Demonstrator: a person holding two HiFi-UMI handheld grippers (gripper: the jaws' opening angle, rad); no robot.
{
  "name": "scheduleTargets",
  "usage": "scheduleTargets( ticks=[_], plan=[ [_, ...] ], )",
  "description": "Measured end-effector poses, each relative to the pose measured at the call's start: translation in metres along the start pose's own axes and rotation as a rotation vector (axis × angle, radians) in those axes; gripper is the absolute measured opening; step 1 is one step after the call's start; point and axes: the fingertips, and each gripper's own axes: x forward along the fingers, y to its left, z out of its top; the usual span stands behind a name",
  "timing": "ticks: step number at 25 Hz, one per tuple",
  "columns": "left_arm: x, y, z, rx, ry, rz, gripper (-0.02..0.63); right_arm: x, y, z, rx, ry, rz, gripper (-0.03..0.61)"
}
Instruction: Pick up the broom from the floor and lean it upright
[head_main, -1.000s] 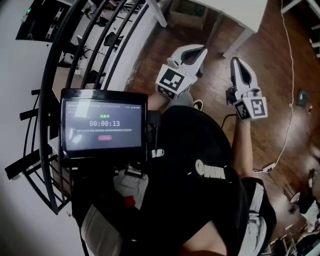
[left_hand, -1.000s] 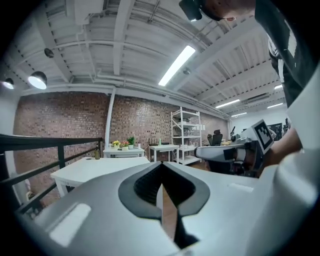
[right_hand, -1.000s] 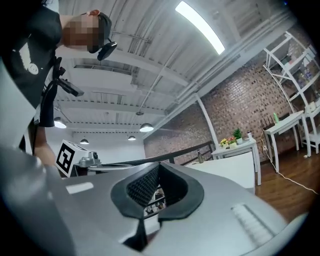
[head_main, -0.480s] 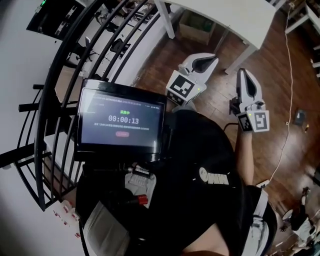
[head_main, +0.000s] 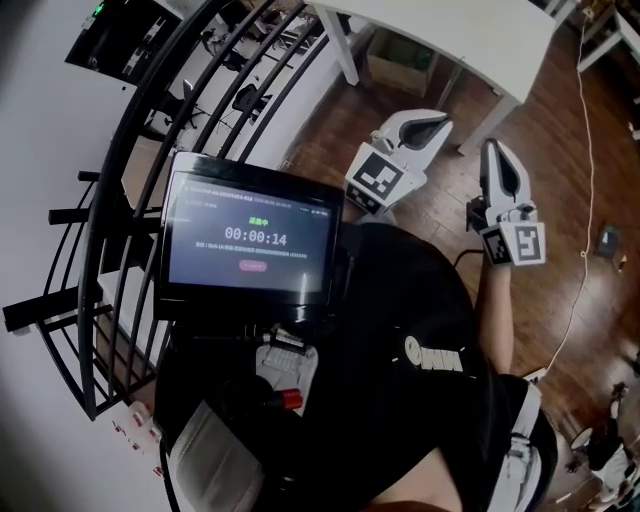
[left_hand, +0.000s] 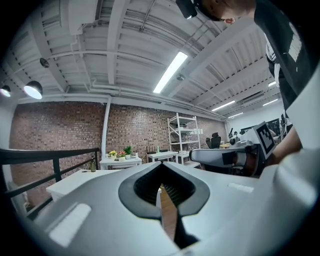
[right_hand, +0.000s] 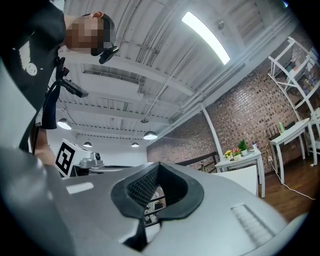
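broom: we see none, bearing unknown | white left gripper (head_main: 432, 124), white right gripper (head_main: 497, 160): fingers closed, empty, near white table (head_main: 440, 30)

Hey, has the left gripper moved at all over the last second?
Yes, slightly. In the head view the left gripper now has its tip closer to the leg of the white table, though the camera itself shifted too.
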Motion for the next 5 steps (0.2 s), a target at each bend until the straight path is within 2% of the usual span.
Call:
scheduleTargets(
  ticks=[5],
  plan=[
    [0.0016, -0.0019, 0.0054, -0.001, -0.001, -0.008, 0.011, -0.0002, 0.0024, 0.003, 0.004, -0.005, -0.001, 0.003]
  ],
)
